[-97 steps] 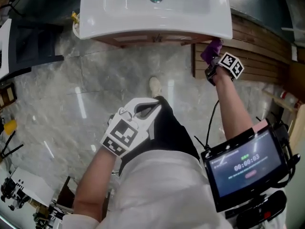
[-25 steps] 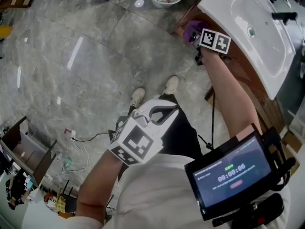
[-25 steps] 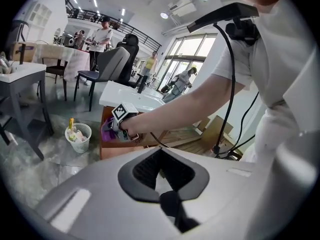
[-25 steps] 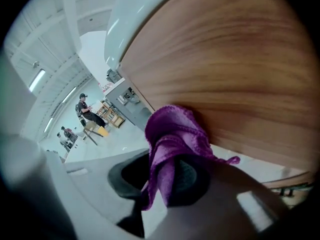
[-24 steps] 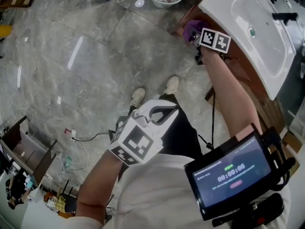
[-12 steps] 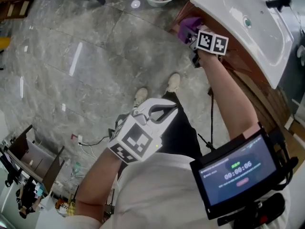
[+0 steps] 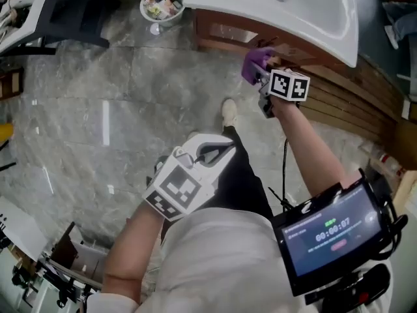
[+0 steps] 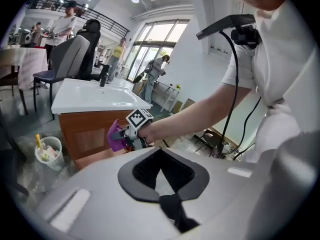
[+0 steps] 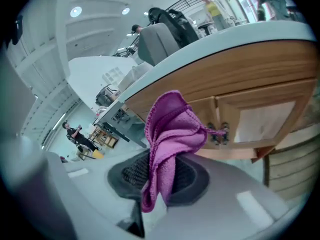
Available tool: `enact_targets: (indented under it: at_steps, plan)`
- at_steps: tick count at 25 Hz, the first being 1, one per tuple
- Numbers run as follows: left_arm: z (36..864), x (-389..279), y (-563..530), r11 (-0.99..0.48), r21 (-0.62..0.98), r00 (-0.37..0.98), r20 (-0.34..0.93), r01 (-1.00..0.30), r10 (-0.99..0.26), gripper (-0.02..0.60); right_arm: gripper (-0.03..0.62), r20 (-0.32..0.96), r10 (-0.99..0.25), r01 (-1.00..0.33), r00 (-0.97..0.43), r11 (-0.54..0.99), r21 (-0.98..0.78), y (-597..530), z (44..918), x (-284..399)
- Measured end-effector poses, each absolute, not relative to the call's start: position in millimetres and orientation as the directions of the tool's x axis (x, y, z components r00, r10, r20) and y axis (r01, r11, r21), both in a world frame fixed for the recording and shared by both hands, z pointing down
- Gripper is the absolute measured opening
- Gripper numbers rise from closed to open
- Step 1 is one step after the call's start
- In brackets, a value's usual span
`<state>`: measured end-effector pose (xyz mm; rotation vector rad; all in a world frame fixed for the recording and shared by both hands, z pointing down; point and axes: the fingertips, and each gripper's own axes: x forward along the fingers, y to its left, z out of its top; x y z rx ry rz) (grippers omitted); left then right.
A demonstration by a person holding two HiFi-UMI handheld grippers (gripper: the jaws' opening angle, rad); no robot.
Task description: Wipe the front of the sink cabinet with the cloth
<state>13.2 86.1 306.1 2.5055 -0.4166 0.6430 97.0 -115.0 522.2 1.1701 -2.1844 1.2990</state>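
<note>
Left gripper (image 7: 218,151) sits low centre in head view, by the person's waist, jaws closed, nothing between them; confirmed in left gripper view (image 8: 162,176). Wrist screen (image 7: 329,230) at lower right. Right gripper (image 7: 263,77) is at arm's length, upper centre-right, clamped on the purple cloth (image 7: 253,65). In right gripper view the cloth (image 9: 172,129) bunches up out of the jaws, with a tail hanging down. Cloth is up at the wooden sink cabinet (image 7: 218,31) front, just under the white basin (image 7: 306,12) rim and near the door knobs (image 9: 218,132); can't confirm contact. Waste basket (image 7: 161,2) stands on the marble floor (image 7: 98,109), upper left, beside the cabinet.
</note>
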Motion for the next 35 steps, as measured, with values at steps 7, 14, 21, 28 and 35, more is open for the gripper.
enact_targets:
  at_steps: [7,14,21,28,35]
  plan:
    - [309,87,85,-0.881,0.398,0.853,0.522,-0.254,-0.01,0.006,0.081,0.707,-0.562,-0.87,-0.43,0.049,-0.49,-72,532,263]
    - [326,156,71,-0.895,0.415,0.856,0.511,-0.161,0.083,0.006,0.081,0.748,-0.6,-0.903,-0.284,-0.094,-0.418,-81,566,402]
    - [334,186,58,-0.901,0.411,0.854,0.511,-0.138,0.102,0.006,0.081,0.767,-0.608,-0.921,-0.205,-0.146,-0.362,-117,589,468]
    - [332,187,45,-0.897,0.41,0.857,0.51,-0.164,0.077,0.006,0.081,0.774,-0.587,-0.927,-0.237,-0.101,-0.36,-140,596,449]
    - [334,186,34,-0.89,0.413,0.86,0.507,-0.193,0.048,0.006,0.081,0.779,-0.567,-0.93,-0.269,-0.057,-0.362,-149,600,430]
